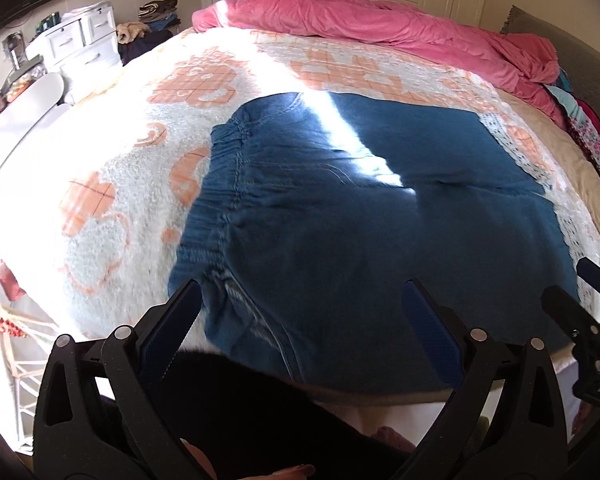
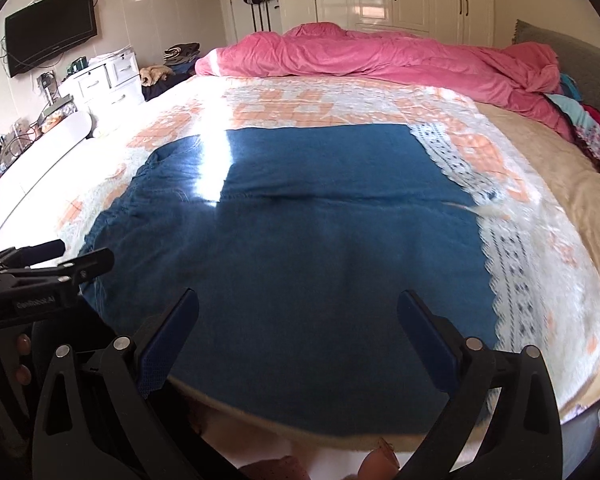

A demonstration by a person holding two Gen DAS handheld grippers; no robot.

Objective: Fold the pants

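Left wrist view | pants (image 1: pixel 360 208) flat on bed blanket (image 1: pixel 112 200), long axis left-right, waistband left | left gripper (image 1: pixel 302 320) wide, empty, over near waistband corner | right gripper (image 2: pixel 298 330) wide, empty, over near leg edge | each nearer its own end

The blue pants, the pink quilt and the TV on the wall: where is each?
blue pants (image 2: pixel 300 248): right wrist view, middle of the flat denim.
pink quilt (image 2: pixel 380 56): right wrist view, its bunched middle.
TV (image 2: pixel 50 30): right wrist view, middle of the dark screen.
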